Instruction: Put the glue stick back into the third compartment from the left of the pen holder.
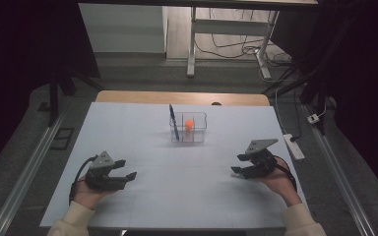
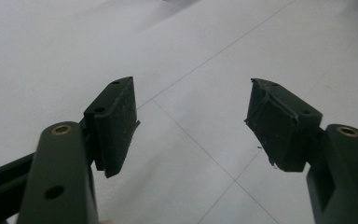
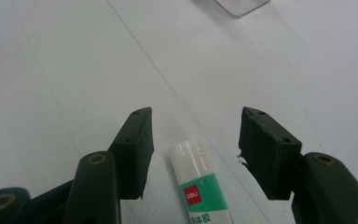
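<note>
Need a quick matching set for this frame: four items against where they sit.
Things:
1. dark blue pen
2. small orange ball
3. white-capped green-label glue stick
4. left gripper

Places:
A. lying between the right gripper's open jaws, untouched
B. leaning upright at the clear plastic box's left end
C. open over bare white table
D. inside the clear box, right of the pen

Pairs: 1-B, 2-D, 3-A, 4-C
</note>
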